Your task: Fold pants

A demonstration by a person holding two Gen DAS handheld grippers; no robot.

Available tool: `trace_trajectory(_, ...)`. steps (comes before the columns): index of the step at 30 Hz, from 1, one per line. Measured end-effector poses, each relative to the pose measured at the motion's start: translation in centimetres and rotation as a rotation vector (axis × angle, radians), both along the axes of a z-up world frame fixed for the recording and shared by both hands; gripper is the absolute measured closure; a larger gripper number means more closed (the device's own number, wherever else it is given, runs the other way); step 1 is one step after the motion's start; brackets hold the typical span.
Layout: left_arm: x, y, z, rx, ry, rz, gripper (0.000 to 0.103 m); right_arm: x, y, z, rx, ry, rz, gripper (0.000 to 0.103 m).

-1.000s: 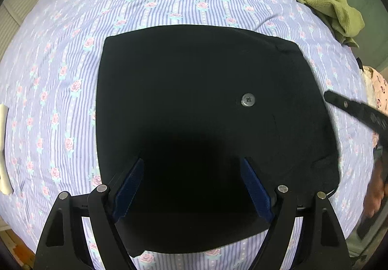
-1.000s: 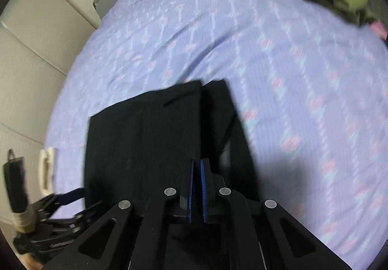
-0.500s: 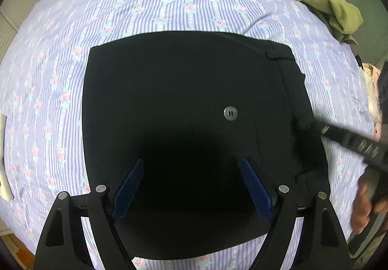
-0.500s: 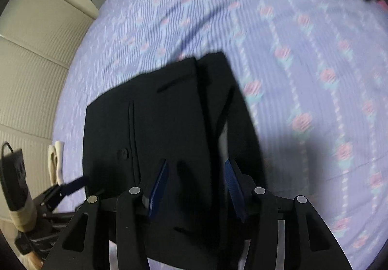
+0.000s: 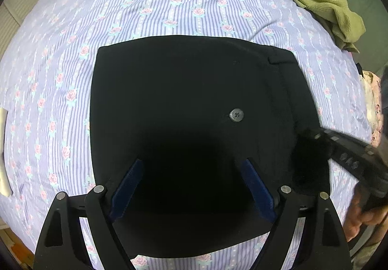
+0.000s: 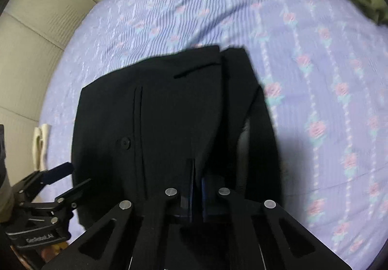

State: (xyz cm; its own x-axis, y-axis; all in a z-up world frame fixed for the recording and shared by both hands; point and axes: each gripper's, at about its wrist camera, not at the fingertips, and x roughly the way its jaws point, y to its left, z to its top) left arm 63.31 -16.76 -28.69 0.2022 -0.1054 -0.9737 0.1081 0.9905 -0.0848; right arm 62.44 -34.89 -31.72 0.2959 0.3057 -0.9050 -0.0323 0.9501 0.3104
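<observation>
The folded black fabric pants (image 5: 194, 110) lay flat as a rough rectangle on the bed with the lavender striped, rose-printed sheet (image 5: 169, 3), their small grey button (image 5: 236, 115) facing up toward the right half. In the left wrist view the far edge of the pants ran nearly straight, the left edge curved down toward the camera, and the near edge passed under the left gripper (image 5: 191, 185). That gripper hung over the near part of the pants with its blue-padded fingers (image 5: 126, 185) spread wide apart and nothing pinched between them.

The right gripper (image 6: 197, 187) had its two fingers pressed together at the right-hand strip of the pants; whether cloth was caught between them could not be told, as the dark fabric hid the tips. From the left wrist view its black arm reached in from the right, meeting the pants' right edge, with the person's hand (image 5: 363, 211) behind it.

Bare sheet lay open beyond the far edge and to the left of the pants. A crumpled olive-green garment (image 5: 322, 0) sat well apart at the far right corner of the bed. A pale cream object (image 6: 41, 143) lay at the bed's left edge, near a beige padded wall (image 6: 29, 39).
</observation>
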Motion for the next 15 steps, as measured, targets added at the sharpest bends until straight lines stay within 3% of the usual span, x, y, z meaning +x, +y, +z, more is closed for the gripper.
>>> trace_trajectory(3,0.1,-0.3,0.1,-0.005,-0.008,0.002,0.018,-0.1,-0.7,2.0,-0.037,-0.055,-0.008,0.098)
trace_trajectory(6,0.2,-0.6,0.0,-0.006,-0.003,0.004,0.018,0.8,-1.4,1.6,-0.125,-0.064,0.011,0.098)
trace_trajectory(11,-0.3,-1.0,-0.3,0.013,0.001,-0.017,0.018,1.4,-2.8,-0.5,-0.071,-0.019,-0.031,0.093)
trace_trajectory(12,-0.4,-1.0,-0.4,0.017,0.003,-0.019,0.018,1.2,-3.0,-0.5,-0.069,-0.023,-0.037,0.086)
trace_trajectory(14,-0.6,-0.9,-0.5,0.023,0.003,-0.014,0.018,0.2,-3.4,0.2,-0.106,-0.038,-0.094,0.049)
trace_trajectory(15,-0.7,-0.8,-0.5,0.026,0.001,-0.012,0.018,-0.4,-3.7,0.6,-0.11,-0.059,-0.121,0.04)
